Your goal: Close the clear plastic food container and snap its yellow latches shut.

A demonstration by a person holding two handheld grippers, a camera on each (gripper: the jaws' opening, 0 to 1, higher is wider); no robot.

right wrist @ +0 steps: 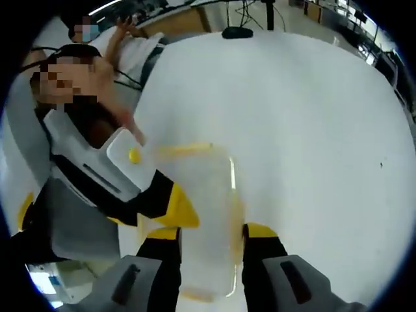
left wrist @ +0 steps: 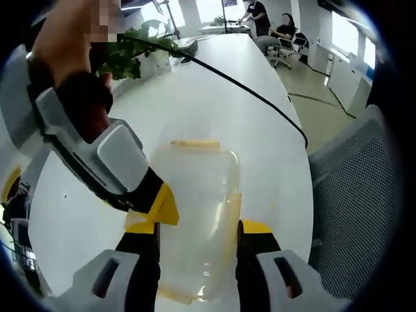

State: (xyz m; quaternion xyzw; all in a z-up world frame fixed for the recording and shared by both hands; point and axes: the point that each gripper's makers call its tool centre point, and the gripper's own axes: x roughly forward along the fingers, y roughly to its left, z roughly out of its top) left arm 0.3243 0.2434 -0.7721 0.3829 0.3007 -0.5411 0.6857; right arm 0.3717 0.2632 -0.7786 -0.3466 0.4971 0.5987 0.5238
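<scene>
The clear plastic food container point(left wrist: 195, 208) lies on the white table point(left wrist: 214, 84), lid on and see-through. A yellow latch point(left wrist: 195, 143) runs along its far end and another yellow latch point(left wrist: 234, 208) sits on its right side. My left gripper point(left wrist: 198, 227) straddles the container's near end, jaws against both sides. The right gripper's yellow-tipped finger point(left wrist: 156, 195) presses in on the left side. In the right gripper view my right gripper point(right wrist: 211, 234) likewise clamps the container point(right wrist: 208, 208), with a far latch point(right wrist: 185, 149) and a side latch point(right wrist: 235, 195). The left gripper's finger point(right wrist: 172, 201) touches its left edge.
A black cable point(left wrist: 260, 97) crosses the table from a green plant point(left wrist: 123, 55) towards the right edge. A grey mesh chair point(left wrist: 364, 195) stands at the right. People sit at the table's far end point(left wrist: 273, 26). A black base point(right wrist: 240, 31) stands far off on the table point(right wrist: 292, 97).
</scene>
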